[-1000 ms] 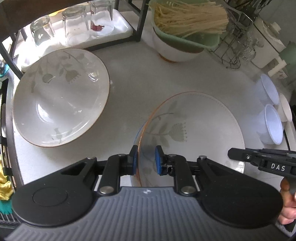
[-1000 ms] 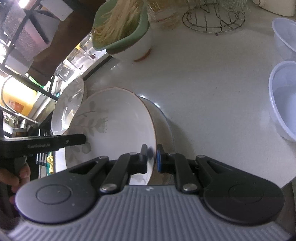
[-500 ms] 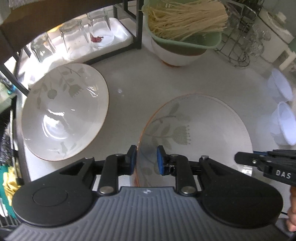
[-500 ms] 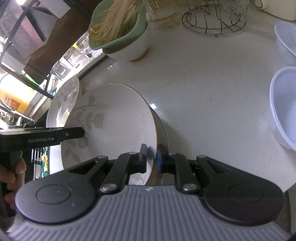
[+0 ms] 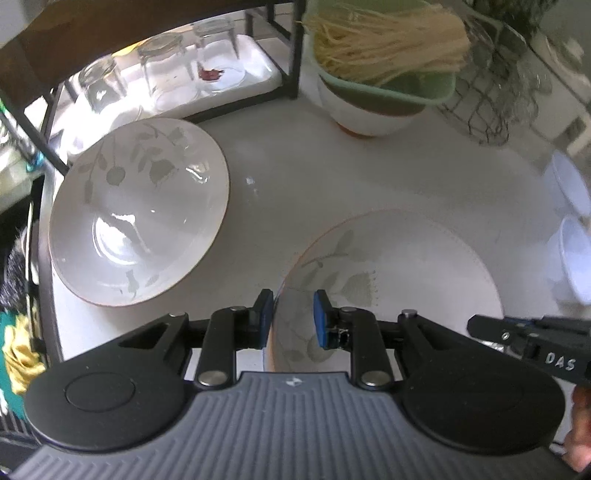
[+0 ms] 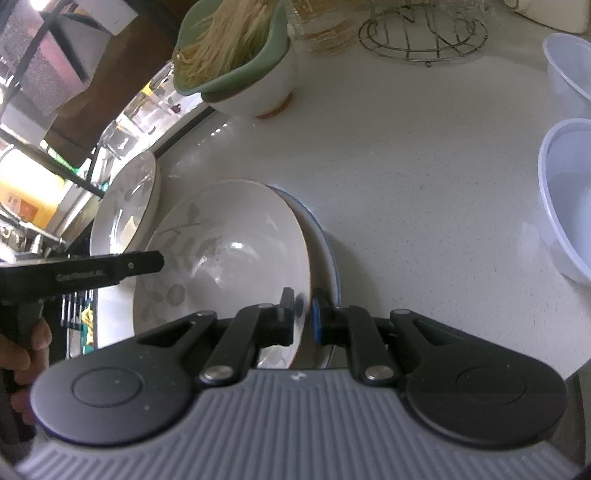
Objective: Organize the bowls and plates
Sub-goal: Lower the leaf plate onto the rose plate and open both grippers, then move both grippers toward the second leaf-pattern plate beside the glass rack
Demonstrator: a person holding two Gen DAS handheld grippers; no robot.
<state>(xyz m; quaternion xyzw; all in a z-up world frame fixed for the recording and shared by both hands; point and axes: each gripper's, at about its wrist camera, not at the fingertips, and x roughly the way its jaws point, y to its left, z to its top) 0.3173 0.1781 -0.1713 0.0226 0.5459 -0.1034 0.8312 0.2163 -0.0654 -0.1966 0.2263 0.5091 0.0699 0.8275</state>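
Both grippers hold one white floral bowl (image 5: 399,269) by opposite rims, lifted off the counter. My left gripper (image 5: 291,317) is shut on its near rim; my right gripper (image 6: 303,314) is shut on the other rim, the bowl (image 6: 229,254) tilted in its view. A blue-rimmed plate (image 6: 325,251) lies under and behind the held bowl. A second floral bowl (image 5: 136,210) rests on the counter at left; it also shows in the right wrist view (image 6: 122,206).
A green colander of noodles (image 5: 384,66) sits on a white bowl at the back. Upturned glasses (image 5: 162,74) stand on a tray under a black rack. Translucent plastic bowls (image 6: 569,199) sit at right. A wire trivet (image 6: 424,33) lies beyond.
The held bowl has risen and shifted a little with both grippers. The left bowl and counter items now look farther below. Both grips are unchanged.
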